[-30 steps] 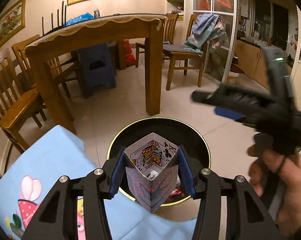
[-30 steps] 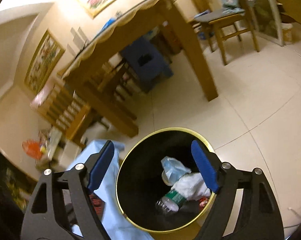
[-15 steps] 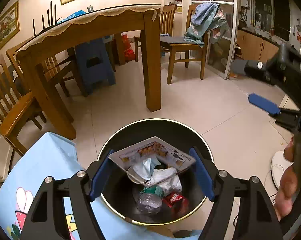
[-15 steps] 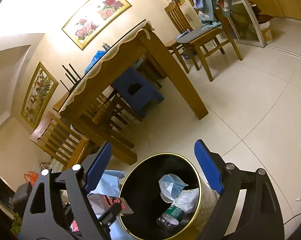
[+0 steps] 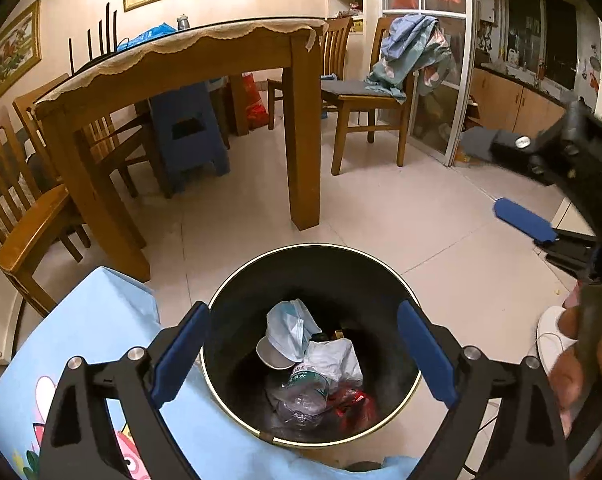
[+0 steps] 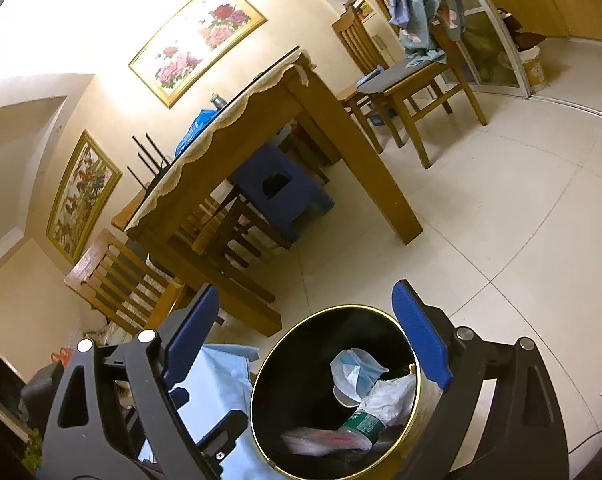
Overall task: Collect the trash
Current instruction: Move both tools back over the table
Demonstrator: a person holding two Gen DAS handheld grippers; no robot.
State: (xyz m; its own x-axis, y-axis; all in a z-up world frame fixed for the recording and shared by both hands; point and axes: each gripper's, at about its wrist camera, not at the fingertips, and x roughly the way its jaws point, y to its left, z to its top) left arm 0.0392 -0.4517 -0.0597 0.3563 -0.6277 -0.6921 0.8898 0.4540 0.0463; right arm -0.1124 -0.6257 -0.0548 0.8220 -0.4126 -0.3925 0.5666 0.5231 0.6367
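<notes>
Cream tiled floor [image 5: 381,216], glossy under warm indoor light. Black round bin [image 5: 237,336] with a gold rim stands on it, just beside a pale blue printed cloth [image 5: 81,344].

Left gripper [image 5: 301,344] hangs over the bin mouth, blue pads spread about as wide as the rim, nothing between them. Right gripper [image 6: 305,340] off to one side and above, jaws equally wide, also holding nothing; from the left wrist view it shows blurred at the frame edge.

Trash lies at the bin's bottom: a blue face mask [image 5: 291,328], a crumpled white tissue [image 5: 333,356], a clear plastic bottle [image 5: 305,390] with a green label, a red wrapper [image 5: 351,404].

Room: wooden dining table [image 5: 181,68] with lace-edged cover, a blue plastic stool [image 5: 187,136] under it, slatted wooden chairs around. One chair [image 5: 365,96] is draped with clothes, beside a glass sliding door [image 5: 441,56]. Two gilt-framed flower paintings [image 6: 197,40] on the cream wall.
</notes>
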